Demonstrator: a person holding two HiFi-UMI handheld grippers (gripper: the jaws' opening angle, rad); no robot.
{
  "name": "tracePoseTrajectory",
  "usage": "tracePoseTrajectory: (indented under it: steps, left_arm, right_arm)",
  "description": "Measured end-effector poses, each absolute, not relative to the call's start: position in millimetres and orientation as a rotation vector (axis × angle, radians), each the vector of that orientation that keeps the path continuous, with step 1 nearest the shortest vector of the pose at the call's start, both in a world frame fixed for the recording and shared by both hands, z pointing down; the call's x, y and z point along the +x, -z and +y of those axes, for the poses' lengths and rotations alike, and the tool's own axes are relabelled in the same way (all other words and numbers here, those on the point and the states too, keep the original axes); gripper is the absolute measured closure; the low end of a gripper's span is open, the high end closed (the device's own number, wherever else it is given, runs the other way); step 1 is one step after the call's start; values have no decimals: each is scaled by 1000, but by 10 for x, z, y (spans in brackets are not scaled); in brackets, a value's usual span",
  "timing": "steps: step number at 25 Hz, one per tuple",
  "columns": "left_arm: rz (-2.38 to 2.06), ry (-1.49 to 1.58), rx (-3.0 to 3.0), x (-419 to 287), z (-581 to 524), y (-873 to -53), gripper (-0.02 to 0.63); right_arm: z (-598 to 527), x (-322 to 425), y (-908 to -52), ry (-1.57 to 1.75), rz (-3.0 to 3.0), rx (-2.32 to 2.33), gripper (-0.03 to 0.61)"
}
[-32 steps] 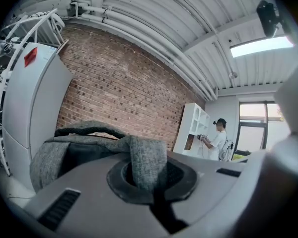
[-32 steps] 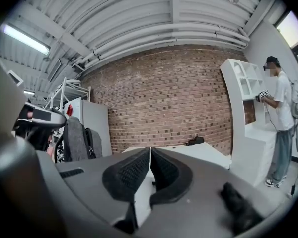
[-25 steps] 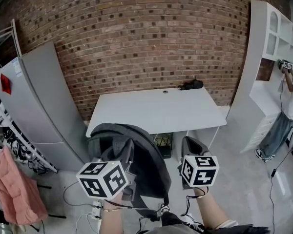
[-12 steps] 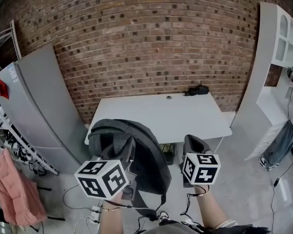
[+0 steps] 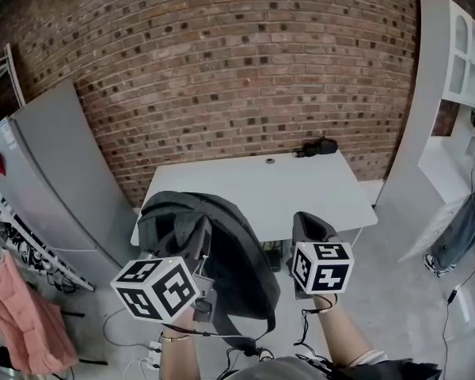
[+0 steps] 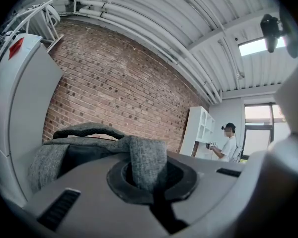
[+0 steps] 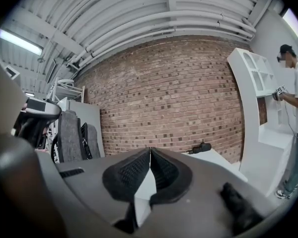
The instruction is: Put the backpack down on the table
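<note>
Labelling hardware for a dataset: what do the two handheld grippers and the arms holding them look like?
The left gripper and right gripper have grey plastic bodies with black pads. Each carries a white cube with black square markers. Thin dark cables hang below. Forearms are unsleeved; a thin bracelet circles the left wrist.
</note>
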State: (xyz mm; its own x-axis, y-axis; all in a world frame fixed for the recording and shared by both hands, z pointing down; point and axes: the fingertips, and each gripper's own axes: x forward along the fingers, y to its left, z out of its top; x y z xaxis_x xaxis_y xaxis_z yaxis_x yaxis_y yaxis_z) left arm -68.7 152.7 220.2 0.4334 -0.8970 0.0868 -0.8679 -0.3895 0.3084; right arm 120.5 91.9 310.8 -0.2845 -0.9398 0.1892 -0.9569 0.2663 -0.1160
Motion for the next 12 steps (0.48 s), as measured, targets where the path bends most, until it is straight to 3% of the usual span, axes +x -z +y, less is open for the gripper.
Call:
tracePoseTrajectory:
  steps: [12]
  left_arm:
    - [-1540, 144, 2420, -493, 1049, -2072, 603]
  right_arm:
    - [350, 1505, -3116, -340, -2454, 1837, 548]
